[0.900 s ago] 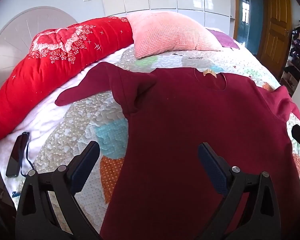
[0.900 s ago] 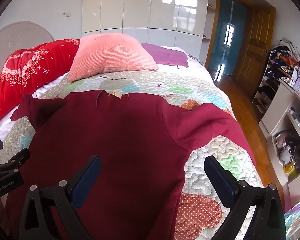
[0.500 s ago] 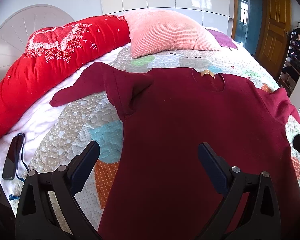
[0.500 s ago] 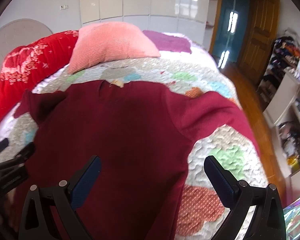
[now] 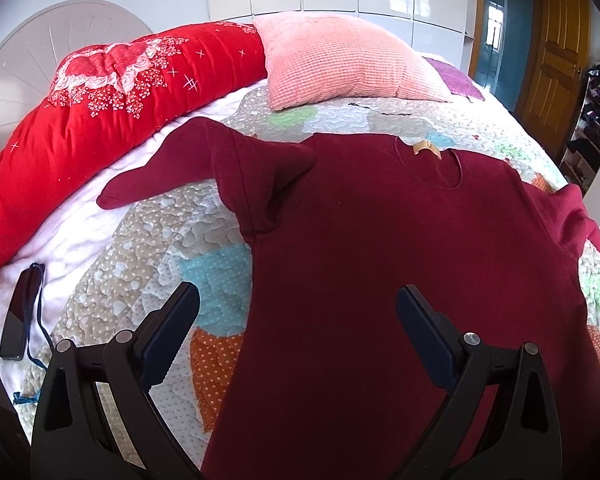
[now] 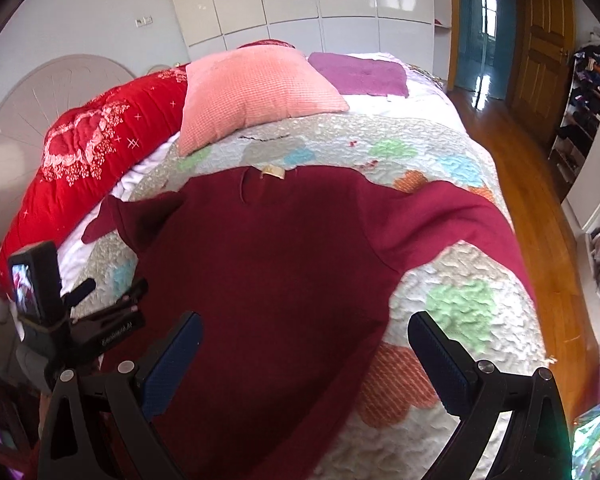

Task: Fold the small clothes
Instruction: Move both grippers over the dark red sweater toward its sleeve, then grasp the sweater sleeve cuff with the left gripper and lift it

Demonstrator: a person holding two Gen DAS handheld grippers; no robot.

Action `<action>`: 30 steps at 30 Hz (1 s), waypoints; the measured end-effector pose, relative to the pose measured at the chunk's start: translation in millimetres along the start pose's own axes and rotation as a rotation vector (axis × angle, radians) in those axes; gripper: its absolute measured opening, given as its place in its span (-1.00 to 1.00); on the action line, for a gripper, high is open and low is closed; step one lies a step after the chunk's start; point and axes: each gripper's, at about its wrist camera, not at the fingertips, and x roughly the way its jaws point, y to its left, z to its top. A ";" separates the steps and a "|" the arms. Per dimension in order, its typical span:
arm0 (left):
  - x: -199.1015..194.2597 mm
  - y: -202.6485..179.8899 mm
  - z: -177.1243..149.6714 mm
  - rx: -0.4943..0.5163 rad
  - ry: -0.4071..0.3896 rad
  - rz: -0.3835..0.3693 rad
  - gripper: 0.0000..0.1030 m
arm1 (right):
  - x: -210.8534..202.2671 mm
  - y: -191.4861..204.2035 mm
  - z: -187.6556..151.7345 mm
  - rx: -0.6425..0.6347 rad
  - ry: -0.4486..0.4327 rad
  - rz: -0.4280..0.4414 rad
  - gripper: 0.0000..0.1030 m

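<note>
A dark red long-sleeved top (image 5: 400, 264) lies flat on the quilted bed, neck with a tan label (image 5: 426, 148) at the far side. Its left sleeve (image 5: 180, 172) is spread toward the red bolster and bunched at the shoulder. Its right sleeve (image 6: 452, 212) runs toward the bed's right edge. My left gripper (image 5: 298, 320) is open and empty above the top's lower left side. My right gripper (image 6: 304, 344) is open and empty above the top's lower right side. The left gripper also shows in the right wrist view (image 6: 112, 304), with its camera.
A red flowered bolster (image 5: 100, 108) and a pink pillow (image 5: 348, 64) lie at the head of the bed. A purple cloth (image 6: 360, 74) lies behind the pillow. A dark phone with a cord (image 5: 20, 312) lies at the bed's left edge. Wooden floor (image 6: 540, 208) and shelves stand to the right.
Both grippers have drawn back and risen a little; more of the bed shows. The left gripper now shows more fully in the right wrist view. The top has not moved.
</note>
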 end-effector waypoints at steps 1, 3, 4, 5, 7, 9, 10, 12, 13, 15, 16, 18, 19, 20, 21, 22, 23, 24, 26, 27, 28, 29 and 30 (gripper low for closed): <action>1.2 1.8 0.0 -0.002 0.002 0.004 0.93 | 8.7 3.8 1.1 0.005 -0.027 0.014 0.98; 4.5 6.5 0.2 -0.008 0.011 0.009 0.93 | 28.0 13.6 2.9 0.000 -0.050 0.012 0.98; 6.7 9.6 0.7 -0.013 0.016 0.010 0.93 | 38.0 18.7 4.7 -0.009 -0.058 0.005 0.98; 8.5 11.8 1.1 -0.017 0.019 0.011 0.93 | 49.6 23.9 6.7 -0.018 -0.062 -0.003 0.98; 12.3 16.6 2.5 -0.027 0.026 0.013 0.93 | 66.7 30.1 9.5 -0.030 -0.059 -0.012 0.98; 16.7 21.5 4.0 -0.036 0.031 0.012 0.93 | 81.2 34.6 13.3 -0.025 -0.050 -0.009 0.96; 18.6 23.6 5.0 -0.039 0.032 0.013 0.93 | 88.7 34.3 14.3 -0.016 -0.035 -0.005 0.93; 22.5 30.0 7.9 -0.048 0.032 0.012 0.93 | 101.3 34.2 15.9 0.000 -0.005 0.000 0.87; 23.6 32.9 9.0 -0.054 0.032 0.014 0.93 | 104.9 35.3 16.0 0.002 -0.002 0.003 0.82; 27.1 44.9 13.3 -0.083 0.036 0.004 0.93 | 111.5 39.2 15.7 -0.011 0.000 0.011 0.77; 28.8 52.7 16.3 -0.102 0.039 -0.009 0.93 | 114.7 42.4 16.2 -0.019 0.001 0.020 0.76; 32.0 69.2 21.0 -0.152 0.046 -0.026 0.93 | 121.3 50.6 17.4 -0.042 0.003 0.050 0.71; 34.3 81.3 24.1 -0.189 0.050 -0.037 0.93 | 125.6 56.7 18.1 -0.061 0.005 0.061 0.66; 37.8 96.9 27.4 -0.237 0.055 -0.051 0.93 | 130.3 64.0 19.3 -0.081 0.008 0.069 0.63; 42.6 114.1 30.8 -0.291 0.065 -0.061 0.93 | 135.9 72.1 20.2 -0.102 0.011 0.079 0.56; 47.8 129.0 34.2 -0.336 0.076 -0.064 0.93 | 141.4 80.3 20.9 -0.123 0.012 0.092 0.52; 52.5 141.8 37.0 -0.372 0.083 -0.058 0.93 | 147.3 89.3 21.5 -0.144 0.012 0.103 0.51; 57.2 154.7 40.1 -0.402 0.087 -0.043 0.93 | 151.6 97.4 22.6 -0.161 0.009 0.112 0.46; 67.4 186.7 49.0 -0.457 0.078 0.016 0.93 | 162.5 113.5 23.4 -0.200 0.022 0.124 0.41; 71.6 198.8 51.0 -0.484 0.076 0.034 0.93 | 168.4 119.1 23.6 -0.214 0.035 0.130 0.41; 77.9 214.0 53.7 -0.529 0.076 0.049 0.93 | 172.7 124.0 23.9 -0.220 0.040 0.141 0.41; 85.1 227.9 55.5 -0.578 0.080 0.047 0.93 | 172.8 128.5 24.4 -0.217 0.033 0.160 0.41; 93.4 239.8 56.3 -0.628 0.088 0.036 0.93 | 173.4 131.8 23.5 -0.213 0.025 0.173 0.41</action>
